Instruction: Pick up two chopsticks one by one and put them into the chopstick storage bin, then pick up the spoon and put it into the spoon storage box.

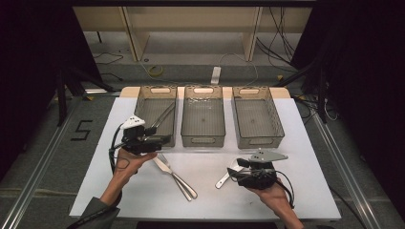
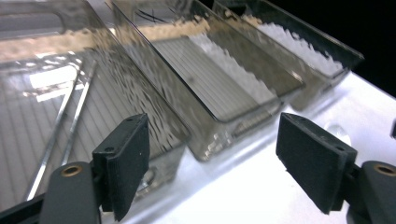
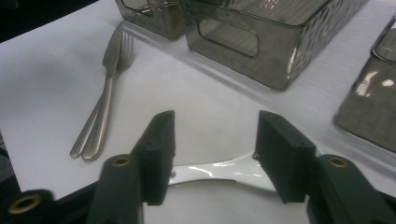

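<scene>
My left gripper (image 1: 162,138) is open at the near end of the left bin (image 1: 141,107), with nothing between its pads (image 2: 126,163). In the left gripper view the gripper (image 2: 212,163) faces that bin's clear wall (image 2: 175,128), and thin metal utensils (image 2: 70,116) lie inside. My right gripper (image 1: 234,171) hangs low over a white spoon (image 1: 223,180) on the white mat. In the right gripper view the spoon (image 3: 219,170) lies crosswise between the jaws of the gripper (image 3: 215,149); they stand apart and do not press on it.
Three smoky clear bins stand in a row at the back of the mat (image 1: 305,157): left, middle (image 1: 203,139) and right (image 1: 260,141). A metal fork and knife (image 1: 174,176) lie side by side between my hands, also seen as the fork and knife (image 3: 105,107).
</scene>
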Demonstrator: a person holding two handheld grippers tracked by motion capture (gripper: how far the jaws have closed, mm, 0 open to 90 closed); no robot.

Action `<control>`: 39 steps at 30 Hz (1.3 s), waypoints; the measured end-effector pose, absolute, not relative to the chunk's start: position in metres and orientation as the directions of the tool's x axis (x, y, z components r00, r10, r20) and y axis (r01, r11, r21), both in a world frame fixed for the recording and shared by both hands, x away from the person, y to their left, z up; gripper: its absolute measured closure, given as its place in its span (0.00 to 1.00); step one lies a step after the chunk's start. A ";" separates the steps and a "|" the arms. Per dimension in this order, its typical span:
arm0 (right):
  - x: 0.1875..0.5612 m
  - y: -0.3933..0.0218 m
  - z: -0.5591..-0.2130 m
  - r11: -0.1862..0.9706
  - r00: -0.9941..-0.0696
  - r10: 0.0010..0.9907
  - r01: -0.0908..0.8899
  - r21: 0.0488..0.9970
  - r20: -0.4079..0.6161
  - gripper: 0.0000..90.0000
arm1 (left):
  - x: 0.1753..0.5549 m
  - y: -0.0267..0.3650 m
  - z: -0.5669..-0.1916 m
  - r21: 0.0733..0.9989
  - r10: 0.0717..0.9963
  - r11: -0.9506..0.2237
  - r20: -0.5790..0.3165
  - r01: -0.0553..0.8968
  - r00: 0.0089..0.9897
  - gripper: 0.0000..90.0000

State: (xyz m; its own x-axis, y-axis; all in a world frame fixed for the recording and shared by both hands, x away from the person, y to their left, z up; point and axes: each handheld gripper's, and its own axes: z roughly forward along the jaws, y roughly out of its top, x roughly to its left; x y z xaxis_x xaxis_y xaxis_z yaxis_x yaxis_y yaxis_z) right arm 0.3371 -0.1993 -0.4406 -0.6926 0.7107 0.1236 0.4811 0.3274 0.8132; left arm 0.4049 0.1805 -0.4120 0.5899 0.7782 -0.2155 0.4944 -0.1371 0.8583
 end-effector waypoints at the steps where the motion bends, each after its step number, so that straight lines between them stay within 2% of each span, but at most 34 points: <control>1: 0.338 -0.198 -0.441 0.329 -0.696 0.707 0.483 0.811 0.128 0.59 | 0.403 0.180 -0.413 0.859 0.774 -0.142 -0.214 0.492 0.596 0.28; 16: 0.345 -0.179 -0.449 0.399 -0.748 0.652 0.478 0.782 0.124 0.86 | 0.376 0.182 -0.417 0.866 0.733 -0.147 -0.229 0.478 0.640 0.21; 23: 0.345 -0.173 -0.453 0.435 -0.769 0.631 0.464 0.772 0.107 0.98 | 0.368 0.178 -0.416 0.866 0.734 -0.168 -0.208 0.470 0.646 0.19; 26: 0.348 -0.169 -0.456 0.444 -0.768 0.631 0.471 0.763 0.107 1.00 | 0.366 0.178 -0.417 0.865 0.729 -0.173 -0.209 0.471 0.652 0.19; 33: 0.352 -0.162 -0.462 0.470 -0.774 0.624 0.481 0.740 0.107 1.00 | 0.361 0.171 -0.418 0.868 0.723 -0.232 -0.148 0.439 0.674 0.18; 39: 0.353 -0.156 -0.468 0.499 -0.780 0.616 0.495 0.712 0.111 1.00 | 0.358 0.170 -0.418 0.871 0.718 -0.235 -0.144 0.432 0.681 0.18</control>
State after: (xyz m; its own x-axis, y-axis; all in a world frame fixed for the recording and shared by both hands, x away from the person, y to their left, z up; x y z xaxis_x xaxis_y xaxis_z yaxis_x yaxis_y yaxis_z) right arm 0.3532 -0.1556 -0.4680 -0.7801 0.6158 0.1106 0.4946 0.4988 0.7118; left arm 0.3577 0.1703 -0.4182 0.6813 0.7178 -0.1439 0.4318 -0.2352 0.8708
